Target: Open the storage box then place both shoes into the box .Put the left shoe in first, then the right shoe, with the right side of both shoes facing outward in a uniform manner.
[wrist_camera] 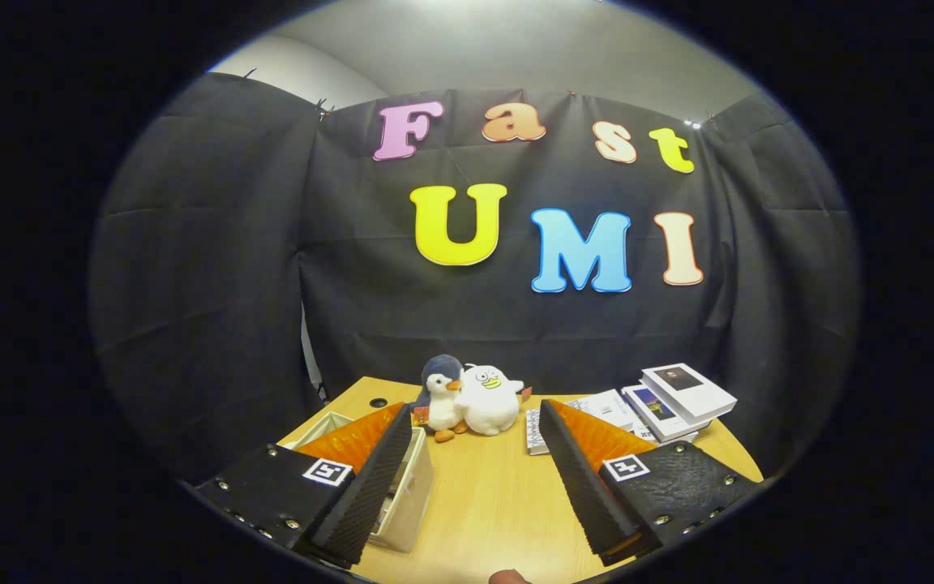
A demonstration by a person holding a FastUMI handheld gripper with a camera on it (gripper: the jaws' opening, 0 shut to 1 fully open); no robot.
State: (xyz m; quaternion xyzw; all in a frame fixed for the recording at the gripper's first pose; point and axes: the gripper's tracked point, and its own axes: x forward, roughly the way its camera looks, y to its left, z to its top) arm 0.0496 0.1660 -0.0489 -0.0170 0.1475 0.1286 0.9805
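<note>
My gripper (475,438) is held above a wooden table (483,495), open, with bare tabletop showing between its two black ribbed fingers (370,487). A white storage box (406,507) stands under and just beside the left finger, which hides most of it. I cannot tell whether its lid is on or off. Part of its rim shows beyond the finger (325,423).
Two plush toys (471,397), a grey penguin and a white duck, sit at the back of the table. A stack of white books (678,397) and a keyboard (533,431) lie at the back right, partly behind the right finger. Black cloth walls the booth.
</note>
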